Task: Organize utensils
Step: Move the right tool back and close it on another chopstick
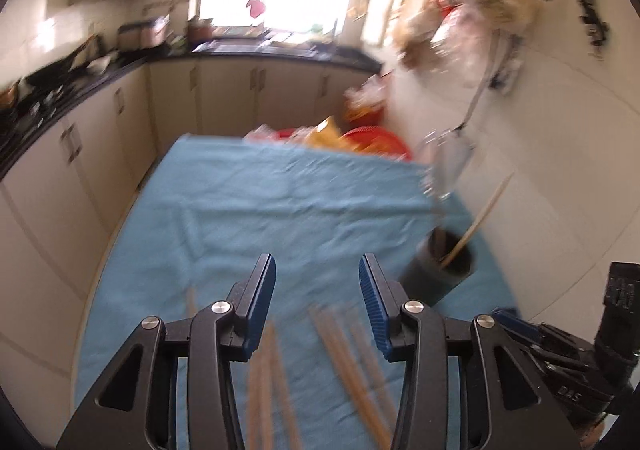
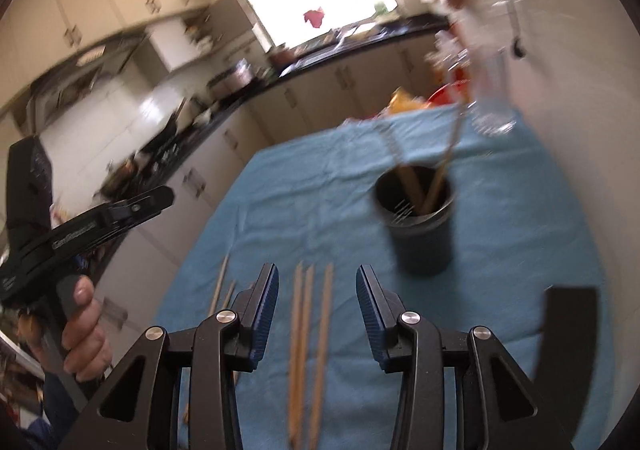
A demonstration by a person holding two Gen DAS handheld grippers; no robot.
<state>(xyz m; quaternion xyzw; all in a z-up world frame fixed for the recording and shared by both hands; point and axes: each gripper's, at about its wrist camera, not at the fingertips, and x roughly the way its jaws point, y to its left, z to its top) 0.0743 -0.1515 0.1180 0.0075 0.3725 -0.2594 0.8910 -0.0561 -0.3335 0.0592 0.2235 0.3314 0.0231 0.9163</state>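
Several wooden chopsticks [image 1: 352,350] lie loose on a blue cloth [image 1: 280,202], blurred, just under and ahead of my left gripper [image 1: 318,290], which is open with nothing between its pads. A dark cup [image 1: 436,270] stands to its right with chopsticks leaning in it. In the right wrist view my right gripper [image 2: 318,290] is open over three parallel chopsticks [image 2: 308,330], and a few more chopsticks [image 2: 222,282] lie to their left. The dark cup [image 2: 420,234] stands ahead and to the right, holding chopsticks.
A person's hand [image 2: 84,314] grips the left tool's handle at the left edge. Red bowls and food packets [image 1: 360,138] crowd the cloth's far end beside a clear glass [image 1: 444,162]. Cabinets under a dark counter [image 1: 256,54] run left and behind; a white wall stands at the right.
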